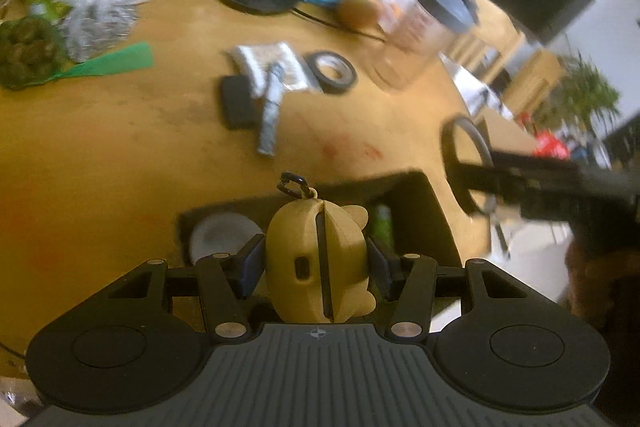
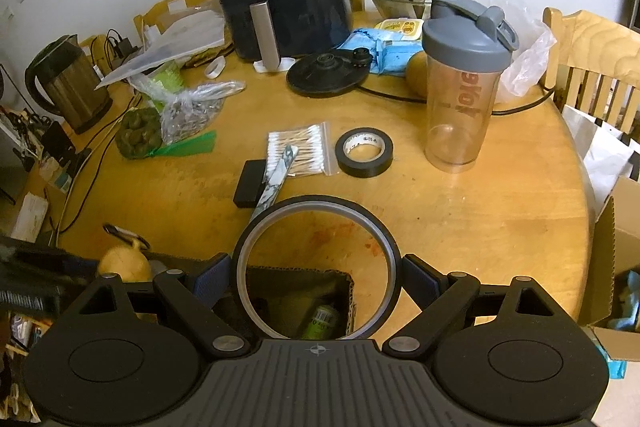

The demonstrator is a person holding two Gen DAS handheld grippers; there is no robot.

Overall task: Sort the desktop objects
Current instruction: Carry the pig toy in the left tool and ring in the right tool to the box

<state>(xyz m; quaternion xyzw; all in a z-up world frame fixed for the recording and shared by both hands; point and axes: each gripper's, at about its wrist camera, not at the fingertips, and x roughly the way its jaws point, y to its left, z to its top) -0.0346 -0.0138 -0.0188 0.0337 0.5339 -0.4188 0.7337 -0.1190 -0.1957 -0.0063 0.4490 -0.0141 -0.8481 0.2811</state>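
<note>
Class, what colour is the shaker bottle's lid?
Grey lid, clearest in the right wrist view.

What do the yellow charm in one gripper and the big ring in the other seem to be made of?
The yellow charm, clamped in the left gripper, looks like matte plastic, possibly 3D-printed: faint layer lines, no shine. The big ring, held in the right gripper, looks like a tape roll, dark outside with a pale core; its material is uncertain.

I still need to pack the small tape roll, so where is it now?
In the right wrist view the black tape roll lies flat on the table, between the cotton swab bag and the shaker bottle.
</note>
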